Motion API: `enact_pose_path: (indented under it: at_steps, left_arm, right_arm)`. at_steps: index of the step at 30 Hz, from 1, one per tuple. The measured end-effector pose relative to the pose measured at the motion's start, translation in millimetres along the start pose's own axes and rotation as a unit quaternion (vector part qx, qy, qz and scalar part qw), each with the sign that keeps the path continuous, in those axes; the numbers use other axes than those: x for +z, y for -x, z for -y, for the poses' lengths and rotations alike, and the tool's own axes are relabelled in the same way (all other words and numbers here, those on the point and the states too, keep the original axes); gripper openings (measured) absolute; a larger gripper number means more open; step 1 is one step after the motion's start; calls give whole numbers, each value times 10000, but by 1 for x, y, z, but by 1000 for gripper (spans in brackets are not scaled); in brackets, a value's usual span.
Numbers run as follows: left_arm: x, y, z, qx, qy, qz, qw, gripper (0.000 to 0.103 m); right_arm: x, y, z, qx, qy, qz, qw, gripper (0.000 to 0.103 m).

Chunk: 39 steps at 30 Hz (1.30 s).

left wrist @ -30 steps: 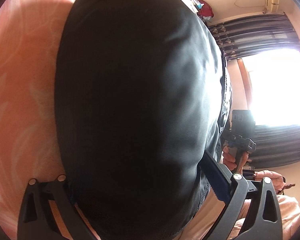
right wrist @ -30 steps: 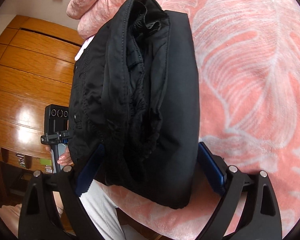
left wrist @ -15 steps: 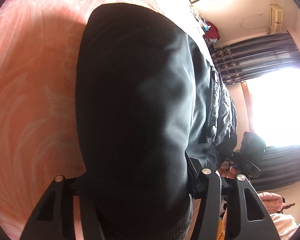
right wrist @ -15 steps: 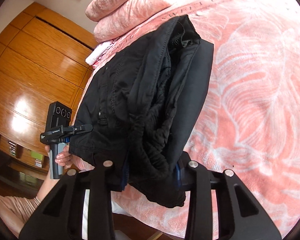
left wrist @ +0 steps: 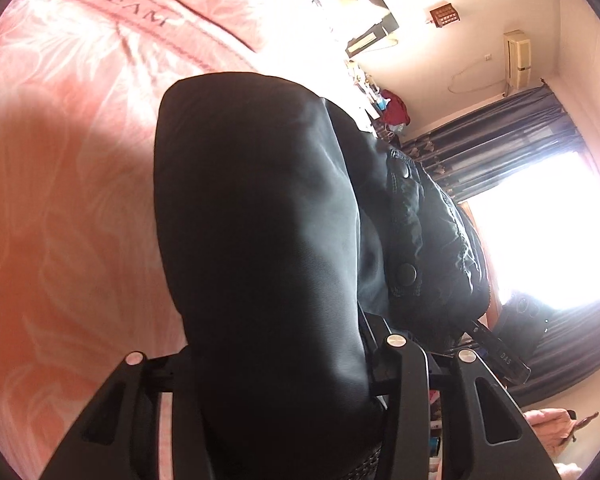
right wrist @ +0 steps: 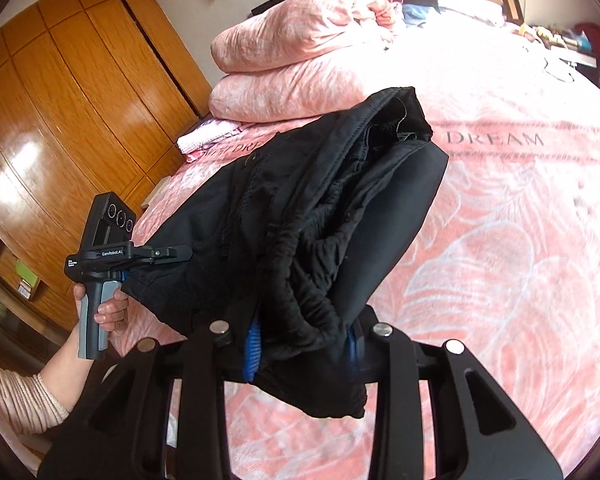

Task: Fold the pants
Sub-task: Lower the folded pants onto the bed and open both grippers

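The black pants (right wrist: pixel 300 216) are folded into a thick bundle and held up off the pink bedspread (right wrist: pixel 500 240). My right gripper (right wrist: pixel 300 340) is shut on the bundle's near end, at the gathered elastic waistband. My left gripper (right wrist: pixel 160 254) shows in the right wrist view, shut on the bundle's left edge. In the left wrist view the pants (left wrist: pixel 260 240) fill the middle, and my left gripper (left wrist: pixel 276 364) is clamped on the thick fold. The right gripper's body (left wrist: pixel 512 324) shows dimly behind the pants.
Stacked pink quilts (right wrist: pixel 300 56) lie at the head of the bed. A wooden wardrobe (right wrist: pixel 60 100) stands on the left. A bright window with dark curtains (left wrist: pixel 540 200) lies beyond the bed. Small clutter (right wrist: pixel 572 40) sits at the bed's far right.
Both grippers have closed on the folded pants and lifted the bundle up off the bedspread; the views have tilted up toward the room.
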<state>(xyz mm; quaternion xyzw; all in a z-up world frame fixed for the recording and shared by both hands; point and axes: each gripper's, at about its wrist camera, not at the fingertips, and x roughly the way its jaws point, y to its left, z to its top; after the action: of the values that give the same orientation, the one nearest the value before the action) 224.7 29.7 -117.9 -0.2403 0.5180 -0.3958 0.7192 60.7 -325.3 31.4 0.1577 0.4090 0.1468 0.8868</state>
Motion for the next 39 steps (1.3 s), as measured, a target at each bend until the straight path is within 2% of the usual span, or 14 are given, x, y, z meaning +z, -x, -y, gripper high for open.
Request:
enact_pose_path:
  at_steps: [4, 9, 11, 13, 17, 19, 21, 22, 25, 31, 34, 39]
  left_arm:
    - [30, -19, 12, 88, -170, 257, 9995, 43]
    - [61, -40, 0, 424, -206, 305, 9984, 43]
    - [75, -63, 8, 665, -186, 211, 9974, 43]
    - [77, -76, -2, 887, -171, 99, 9959, 45]
    - [71, -89, 4, 876, -431, 100, 9952, 50]
    - [73, -95, 5, 929, -474, 76, 9945, 55]
    - [75, -99, 3, 996, -413, 58, 9942, 65]
    - [76, -100, -2, 1058, -330, 67, 9938, 74]
    - [69, -99, -8, 1199, -282, 139, 9923, 86]
    - [51, -73, -2, 1547, -217, 407, 9869, 92]
    - [39, -58, 3, 1857, -169, 585, 9807, 94]
    - [23, -43, 22, 2617, -360, 831, 9609, 96]
  right_arm:
    - [33, -15, 34, 19, 59, 106, 9999, 31]
    - [59, -68, 78, 138, -71, -100, 9998, 31]
    - [61, -97, 96, 152, -292, -299, 9990, 32]
    - [55, -118, 116, 77, -505, -443, 9977, 33]
    - [35, -126, 155, 584, -1113, -425, 9912, 39]
    - [27, -129, 162, 652, -1238, -434, 9892, 44]
    - [21, -131, 166, 588, -1354, -448, 9880, 59]
    - [18, -132, 169, 536, -1417, -447, 9874, 70]
    - [14, -134, 171, 628, -1577, -433, 9845, 72]
    - [8, -109, 156, 122, -1399, -236, 9898, 73]
    - [4, -97, 148, -246, -1345, -195, 9904, 79]
    - [-8, -88, 135, -836, -1243, -166, 9886, 84]
